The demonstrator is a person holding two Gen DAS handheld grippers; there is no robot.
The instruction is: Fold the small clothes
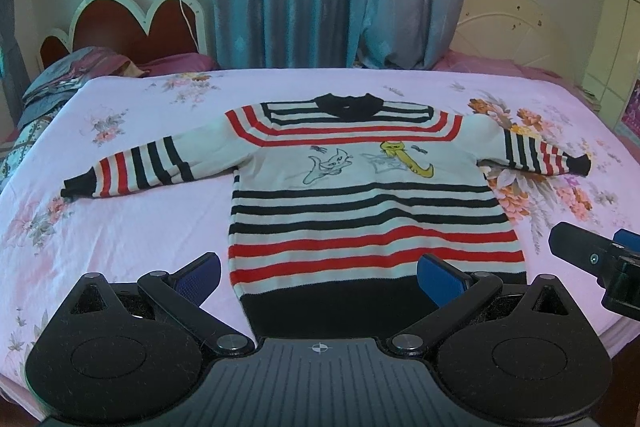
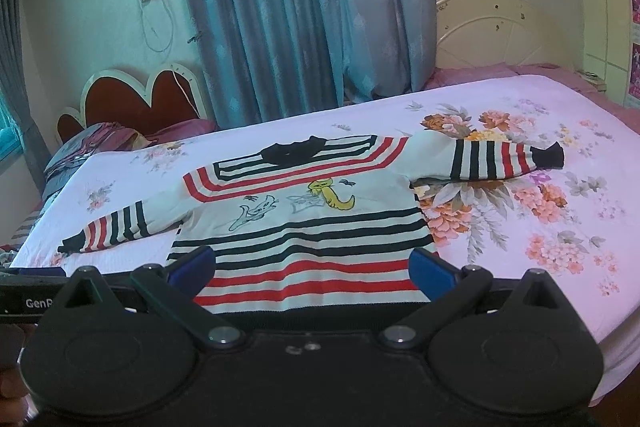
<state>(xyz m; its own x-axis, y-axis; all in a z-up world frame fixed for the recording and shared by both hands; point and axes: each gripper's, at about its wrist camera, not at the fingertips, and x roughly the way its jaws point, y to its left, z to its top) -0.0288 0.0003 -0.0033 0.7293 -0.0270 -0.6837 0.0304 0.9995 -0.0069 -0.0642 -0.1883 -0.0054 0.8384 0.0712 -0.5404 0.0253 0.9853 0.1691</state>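
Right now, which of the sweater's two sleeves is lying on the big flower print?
The right sleeve, stretched out over the orange and pink blossoms of the bedsheet. The left sleeve lies on nearly plain pink sheet.

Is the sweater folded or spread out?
Spread out. The sweater lies flat on the bed, front up, both sleeves stretched sideways, no folds yet.
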